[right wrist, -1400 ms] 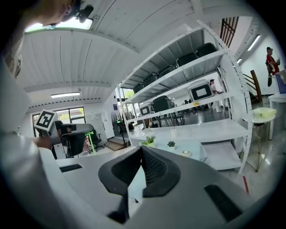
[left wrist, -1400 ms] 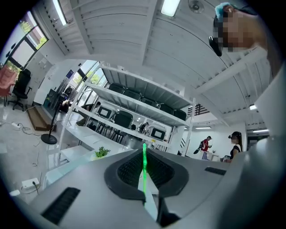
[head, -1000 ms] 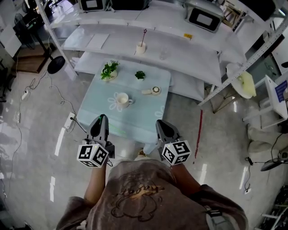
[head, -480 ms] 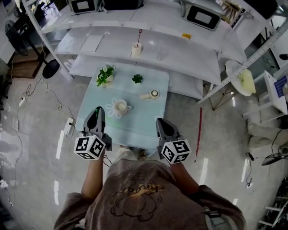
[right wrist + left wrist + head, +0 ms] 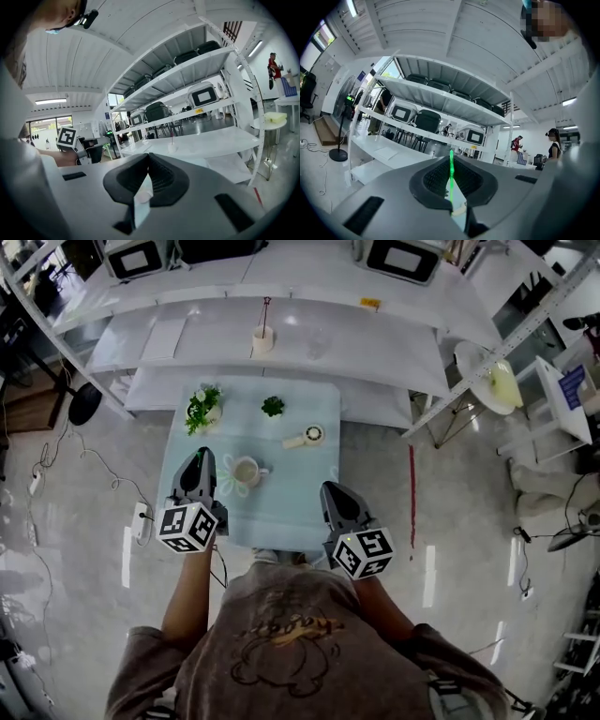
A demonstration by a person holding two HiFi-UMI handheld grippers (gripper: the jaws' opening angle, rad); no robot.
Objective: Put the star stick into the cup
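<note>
The star stick (image 5: 265, 310) stands upright in a small white holder (image 5: 263, 337) on the long white shelf behind the table. A white cup (image 5: 246, 471) with a handle sits on the pale blue table (image 5: 300, 493). My left gripper (image 5: 200, 459) hovers at the table's left edge, just left of the cup, jaws together and empty. My right gripper (image 5: 330, 491) is at the table's front right corner, also shut on nothing. In the right gripper view the star stick (image 5: 172, 137) shows far ahead beyond the gripper (image 5: 149, 157). The left gripper view shows only closed jaws and shelving.
Two small potted plants (image 5: 202, 407) (image 5: 273, 406) and a white round gadget (image 5: 307, 436) lie on the table's far half. A clear glass (image 5: 317, 341) and a sheet of paper (image 5: 163, 337) rest on the shelf. Metal racking stands at the right; cables lie on the floor at the left.
The table and shelf have slid up and left in the head view. My left gripper now sits beside the cup. Both grippers stay shut.
</note>
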